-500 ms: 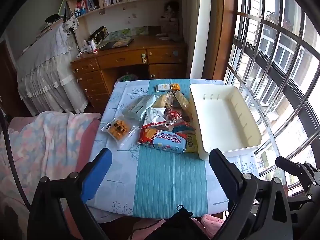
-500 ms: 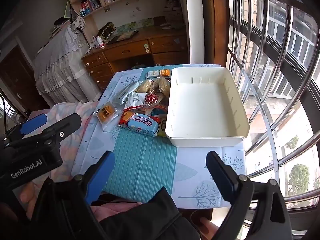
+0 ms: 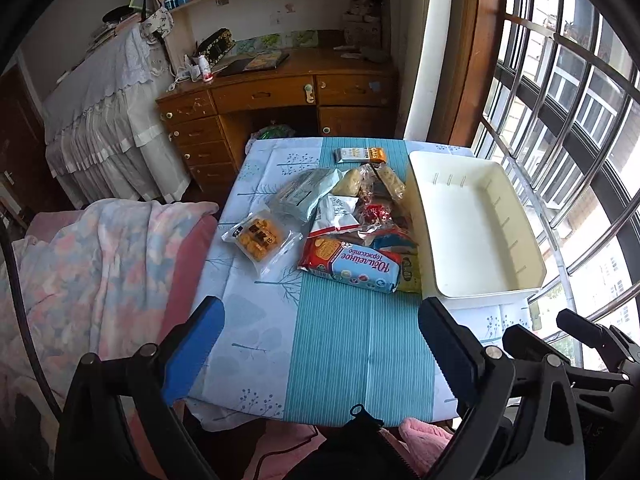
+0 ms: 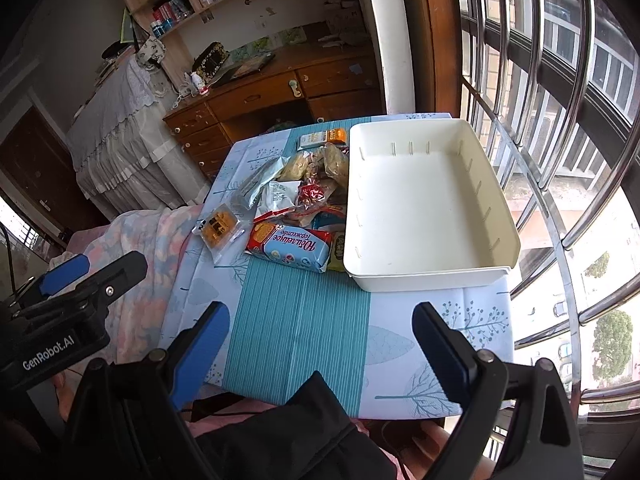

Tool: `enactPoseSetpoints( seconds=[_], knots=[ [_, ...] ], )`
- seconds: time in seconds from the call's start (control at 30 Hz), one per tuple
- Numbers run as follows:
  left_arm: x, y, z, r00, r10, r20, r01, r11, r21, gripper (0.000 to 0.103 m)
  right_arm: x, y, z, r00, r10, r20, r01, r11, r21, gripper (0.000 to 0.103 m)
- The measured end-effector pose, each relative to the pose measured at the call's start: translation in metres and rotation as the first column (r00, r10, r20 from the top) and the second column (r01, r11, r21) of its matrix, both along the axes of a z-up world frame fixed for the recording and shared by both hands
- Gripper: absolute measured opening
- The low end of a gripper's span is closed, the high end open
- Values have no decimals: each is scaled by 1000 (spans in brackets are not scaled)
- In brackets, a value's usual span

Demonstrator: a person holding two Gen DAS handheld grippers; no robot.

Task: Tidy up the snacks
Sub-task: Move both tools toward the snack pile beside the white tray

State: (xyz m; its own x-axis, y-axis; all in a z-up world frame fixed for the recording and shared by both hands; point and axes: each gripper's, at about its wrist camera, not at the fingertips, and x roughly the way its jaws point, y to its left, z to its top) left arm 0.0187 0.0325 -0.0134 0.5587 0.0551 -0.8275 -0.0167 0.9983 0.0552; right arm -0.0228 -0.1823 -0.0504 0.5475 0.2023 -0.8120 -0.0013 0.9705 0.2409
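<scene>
Left tool [image 3: 320, 344] jaws wide apart, nothing between, hovering over near edge of tabletop [image 3: 360, 340]. Right tool [image 4: 320, 340] likewise wide apart, empty, above near edge. Snack pile [image 3: 344, 220] at tabletop middle, toward far edge; blue-red biscuit pack [image 3: 354, 266] nearest. Clear cracker pack [image 3: 260, 238] toward left edge. White tray [image 4: 424, 276] along right edge, touching pile, nothing inside.

Before me, the table [image 3: 256, 320] under its blue leaf-print cloth [image 3: 248, 344]. On it lie a white tray [image 3: 480, 292], a heap of snack packets [image 3: 352, 216] touching the tray's left wall, and a cracker pack [image 3: 260, 236] just left of the heap.
</scene>
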Motion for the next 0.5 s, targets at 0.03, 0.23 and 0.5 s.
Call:
enactPoseSetpoints(
  seconds=[0.03,0.23,0.5],
  knots=[
    [2,4,-1,1000,3,-4,-3,1000,0,97,3,1,-1,1000,-5,-10,5,1000,6,94],
    [18,27,-8,999,0,-54,1,1000,20,97,18,11,-9,997,-50,-54,52,998,28,94],
    [59,71,-17,996,-10,-84,7,1000,-30,97,41,30,-18,983,-141,-116,148,987,55,94]
  ],
)
